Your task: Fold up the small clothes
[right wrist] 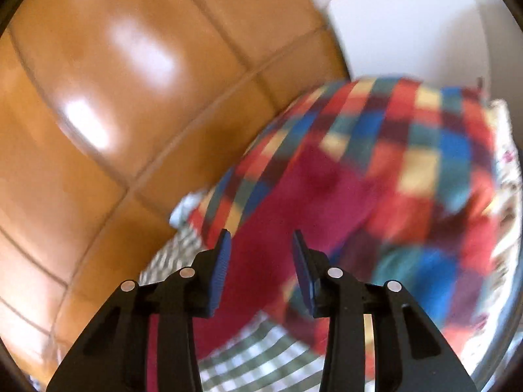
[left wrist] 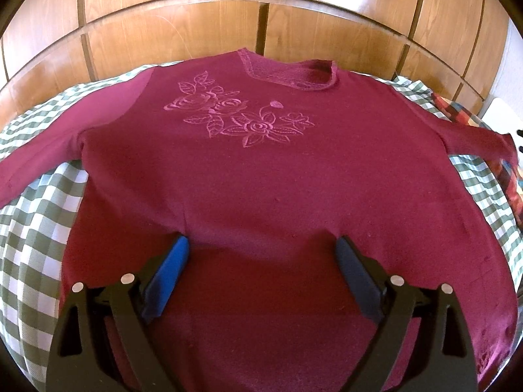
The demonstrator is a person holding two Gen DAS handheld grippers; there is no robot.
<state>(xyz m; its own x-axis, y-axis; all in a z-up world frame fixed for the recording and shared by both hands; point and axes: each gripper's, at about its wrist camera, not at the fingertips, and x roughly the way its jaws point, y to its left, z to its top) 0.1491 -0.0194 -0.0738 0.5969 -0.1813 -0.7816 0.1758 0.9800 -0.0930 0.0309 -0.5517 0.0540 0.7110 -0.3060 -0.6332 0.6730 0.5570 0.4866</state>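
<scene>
Below the left claw: the left claw [left wrist: 263,248] hangs low over the sweater's [left wrist: 261,170] lower body, jaws wide apart, nothing between them.
Sweater: maroon, spread flat and face up on the checked cloth [left wrist: 36,228]; collar [left wrist: 291,75] at the far end, hem nearest the claw.
Long axis: runs straight ahead from the left claw, hem to collar; sleeves stretch out to either side.
Right claw: the right claw [right wrist: 261,248], jaws apart and empty, sits above the right sleeve [right wrist: 278,212], which lies lengthwise ahead of it; the view is blurred.
Nearer claw: right for that sleeve, left for the hem, by my reading.
Beyond: plaid blanket [right wrist: 408,150] under the sleeve's far end, wooden panels [left wrist: 196,32] behind.
Containers: none visible.
</scene>
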